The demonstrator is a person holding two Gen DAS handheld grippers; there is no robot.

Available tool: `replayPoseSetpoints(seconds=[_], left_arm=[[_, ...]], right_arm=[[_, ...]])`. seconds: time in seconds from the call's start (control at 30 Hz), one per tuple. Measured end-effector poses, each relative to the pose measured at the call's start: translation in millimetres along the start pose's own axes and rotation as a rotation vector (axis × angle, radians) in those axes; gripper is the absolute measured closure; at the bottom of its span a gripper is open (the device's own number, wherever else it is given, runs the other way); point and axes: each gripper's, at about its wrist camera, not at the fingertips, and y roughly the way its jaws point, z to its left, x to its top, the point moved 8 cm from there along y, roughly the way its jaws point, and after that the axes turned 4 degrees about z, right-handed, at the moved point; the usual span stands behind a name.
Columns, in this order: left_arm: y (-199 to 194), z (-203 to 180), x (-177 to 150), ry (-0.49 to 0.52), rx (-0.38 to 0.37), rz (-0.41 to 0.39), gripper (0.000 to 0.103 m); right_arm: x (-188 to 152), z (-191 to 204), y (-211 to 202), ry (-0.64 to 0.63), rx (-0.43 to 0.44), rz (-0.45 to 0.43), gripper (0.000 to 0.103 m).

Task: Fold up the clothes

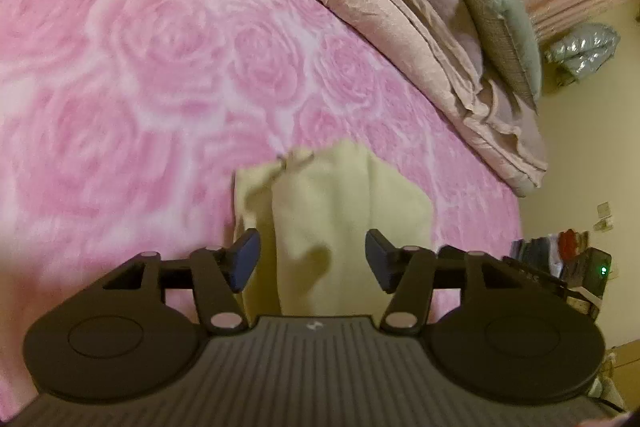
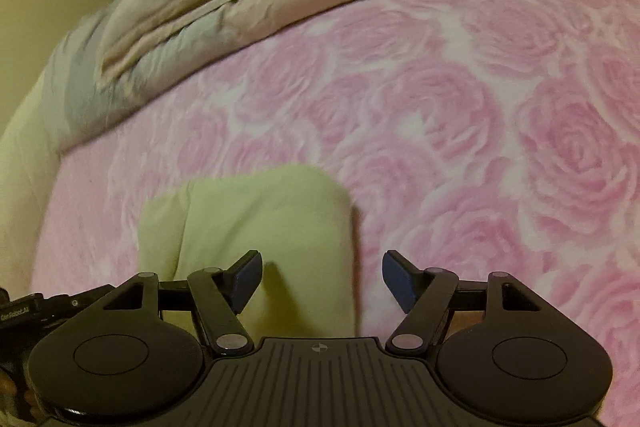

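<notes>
Both grippers, left gripper and right gripper, are hovering wide, holding nothing; yellow garment at 12 o'clock is looking mostly folded.

The left gripper has its jaws wide apart and grips nothing. The right gripper is the same, with spread, empty jaws.
</notes>
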Motion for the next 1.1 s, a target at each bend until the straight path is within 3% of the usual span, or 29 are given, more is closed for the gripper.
replayPoseSetpoints(seconds=[0.1, 0.13, 0.17, 0.23, 0.3, 0.57, 0.67, 0.8, 0.87, 0.9, 1.03, 1.1], left_arm=[[22.8, -3.3, 14.4, 0.026, 0.002, 0.002, 0.056], [27.8, -3.9, 15.7, 0.034, -0.004, 0.003, 0.07], [32.7, -4.4, 16.9, 0.043, -0.009, 0.004, 0.094], [35.3, -2.8, 16.7, 0.046, -0.014, -0.011, 0.095], [30.6, 3.3, 14.5, 0.036, -0.006, -0.045, 0.095], [40.0, 17.9, 6.1, 0.078, 0.138, -0.083, 0.088], [22.8, 2.2, 2.8, 0.129, 0.2, -0.113, 0.079], [-24.5, -11.8, -20.2, 0.047, 0.197, -0.184, 0.08], [-40.0, -20.0, -40.0, 0.024, 0.162, -0.171, 0.096], [-44.1, -26.1, -53.4, 0.032, 0.151, -0.148, 0.098], [-37.5, -45.3, -102.2, 0.087, 0.119, -0.05, 0.098], [-20.6, -35.7, -115.8, 0.049, 0.155, -0.027, 0.098]], right_arm=[[10.3, -9.1, 12.6, 0.075, 0.051, 0.007, 0.033], [12.7, -11.2, 17.6, 0.101, 0.068, 0.009, 0.033], [15.2, -13.4, 23.1, 0.135, 0.086, 0.01, 0.033], [20.2, -14.9, 27.6, 0.174, 0.121, 0.001, 0.039], [22.7, -9.8, 32.9, 0.154, 0.125, -0.003, 0.057], [15.5, 8.0, 52.0, -0.052, 0.0, -0.031, 0.054], [14.5, 9.0, 41.7, -0.063, 0.0, -0.033, 0.045], [-8.5, 5.4, 4.9, -0.094, -0.016, -0.049, 0.045], [-28.2, 5.9, -11.5, -0.116, -0.013, -0.017, 0.045], [-38.3, 6.1, -19.5, -0.127, -0.012, -0.001, 0.045], [-80.3, 12.9, -30.1, -0.182, 0.001, 0.061, 0.049], [-98.0, 15.2, -23.0, -0.201, 0.001, 0.095, 0.053]])
